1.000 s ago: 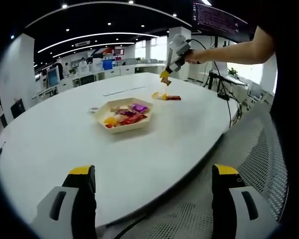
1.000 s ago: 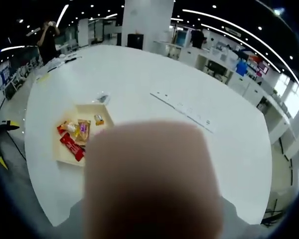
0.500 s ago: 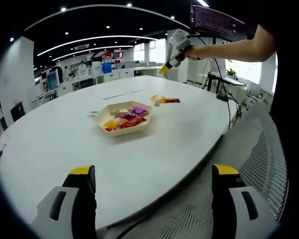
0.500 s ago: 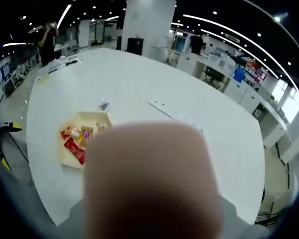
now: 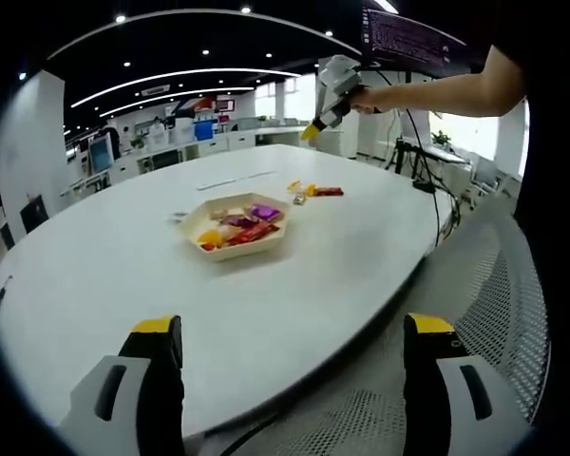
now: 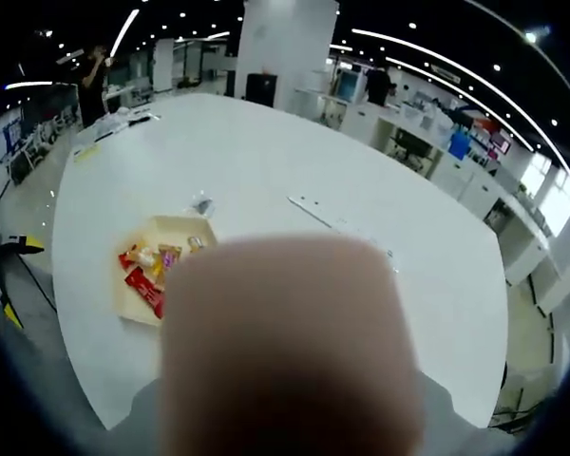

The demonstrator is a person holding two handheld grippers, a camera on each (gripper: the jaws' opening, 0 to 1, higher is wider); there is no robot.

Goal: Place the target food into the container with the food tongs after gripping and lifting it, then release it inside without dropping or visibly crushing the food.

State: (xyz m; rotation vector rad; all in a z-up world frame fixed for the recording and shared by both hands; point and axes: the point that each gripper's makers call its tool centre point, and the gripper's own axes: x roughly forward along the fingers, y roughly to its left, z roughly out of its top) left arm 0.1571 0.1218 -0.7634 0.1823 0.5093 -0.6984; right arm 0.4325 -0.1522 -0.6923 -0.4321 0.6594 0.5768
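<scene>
A cream hexagonal container (image 5: 198, 220) sits mid-table with several wrapped snacks in it. Loose wrapped snacks (image 5: 315, 190) lie on the table beyond it. My left gripper (image 5: 293, 329) hangs low at the table's near edge, jaws wide open with nothing between them. A person's hand holds my right gripper (image 5: 312, 131) high above the loose snacks; how its jaws stand is too small to tell. In the right gripper view a blurred tan block (image 6: 290, 347) covers the lower middle and hides the jaws. The container (image 6: 131, 296) shows far below to its left.
The round white table (image 5: 95, 275) stretches far on every side of the container. A small wrapper (image 6: 201, 205) lies just beyond the container. A mesh chair (image 5: 494, 323) stands at the right, and desks and people are in the background.
The right gripper has risen from just above the loose snacks to high over the table. The left gripper has stayed open and almost still.
</scene>
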